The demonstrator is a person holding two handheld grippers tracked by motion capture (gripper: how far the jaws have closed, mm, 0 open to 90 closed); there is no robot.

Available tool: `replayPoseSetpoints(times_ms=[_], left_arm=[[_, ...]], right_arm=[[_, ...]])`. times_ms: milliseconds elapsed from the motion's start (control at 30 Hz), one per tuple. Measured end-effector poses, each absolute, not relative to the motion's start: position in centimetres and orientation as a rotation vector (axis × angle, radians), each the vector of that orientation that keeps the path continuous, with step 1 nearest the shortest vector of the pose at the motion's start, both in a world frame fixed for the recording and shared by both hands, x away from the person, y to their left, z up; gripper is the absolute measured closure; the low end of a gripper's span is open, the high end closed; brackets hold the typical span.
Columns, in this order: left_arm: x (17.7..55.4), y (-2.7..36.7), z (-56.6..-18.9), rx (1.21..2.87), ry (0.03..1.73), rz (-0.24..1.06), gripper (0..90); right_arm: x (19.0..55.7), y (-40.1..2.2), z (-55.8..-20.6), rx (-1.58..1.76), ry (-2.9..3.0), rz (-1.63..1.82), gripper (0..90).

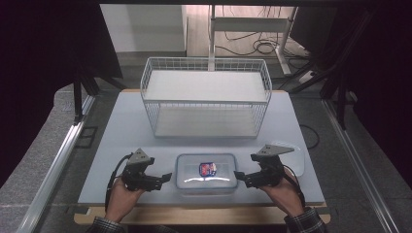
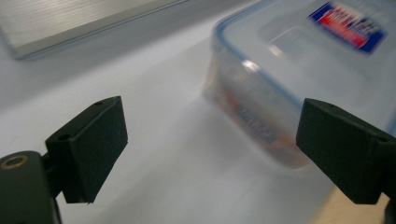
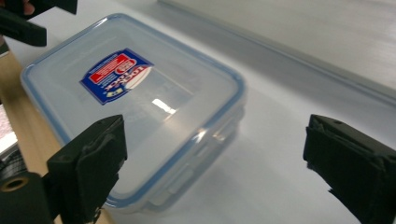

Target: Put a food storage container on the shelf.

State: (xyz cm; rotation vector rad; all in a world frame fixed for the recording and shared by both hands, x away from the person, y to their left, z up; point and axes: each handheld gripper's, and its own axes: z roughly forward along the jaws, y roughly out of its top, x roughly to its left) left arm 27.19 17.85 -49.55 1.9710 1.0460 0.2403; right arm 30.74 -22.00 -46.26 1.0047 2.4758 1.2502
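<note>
Resting near the table's (image 1: 121, 126) front edge, a lidded plastic box (image 1: 206, 171) is flanked by the left gripper (image 1: 165, 177) and right gripper (image 1: 239, 176), jaws apart, nothing clamped.

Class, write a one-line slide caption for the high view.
Two open hand-held grippers, left and right, flank a clear rectangular plastic lidded box before a white wire basket.

Left gripper (image 1: 165, 177) held low in the left hand (image 1: 121, 194), jaws spread wide, nothing between them; right gripper (image 1: 239, 175) likewise in the right hand (image 1: 282, 191), jaws wide; both point inward, facing each other.
</note>
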Motion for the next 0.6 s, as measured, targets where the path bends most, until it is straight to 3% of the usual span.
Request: replayPoseSetpoints(times_ms=[133,600], left_arm=[[27.9,16.9,-48.9,1.974,1.008,0.151,2.2],[30.0,14.9,-51.3,1.982,1.013,-0.13,2.5]], right_arm=[[30.8,-21.3,-46.6,1.025,2.525,1.244,2.2],[32.7,-20.0,-48.9,1.196,2.682,1.266,3.7]])
